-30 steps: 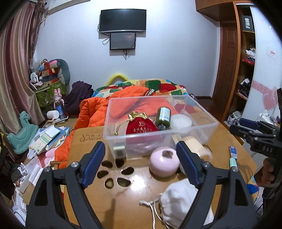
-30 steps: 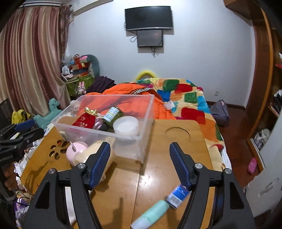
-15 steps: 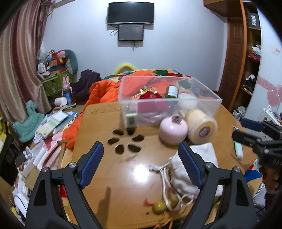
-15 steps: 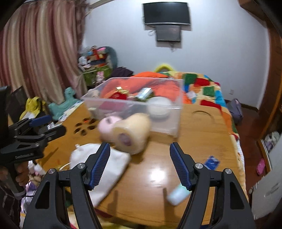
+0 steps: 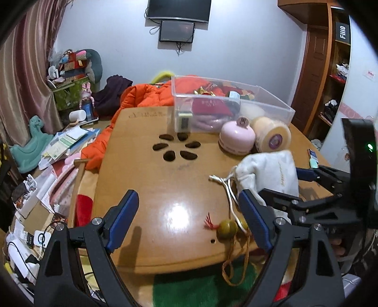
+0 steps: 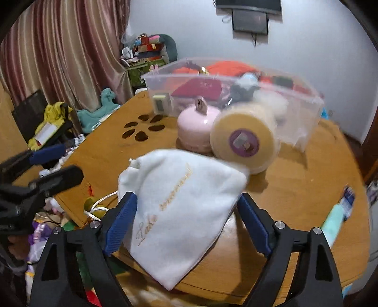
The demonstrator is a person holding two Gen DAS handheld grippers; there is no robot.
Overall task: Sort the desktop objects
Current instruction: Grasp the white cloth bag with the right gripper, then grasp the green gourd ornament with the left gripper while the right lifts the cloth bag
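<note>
The room is bright. A white shine sits on the table at 6 o'clock. The right view looks smeary; round edges bend, and corners go black

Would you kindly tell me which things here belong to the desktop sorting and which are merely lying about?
Job in hand:
- white cloth drawstring pouch
- round pink case
- cream cylindrical jar
- mint green tube
- clear plastic bin
- olive wooden beads on cord

Lying about:
- orange padded jacket
- teal rocking horse toy
- wall-mounted screen
</note>
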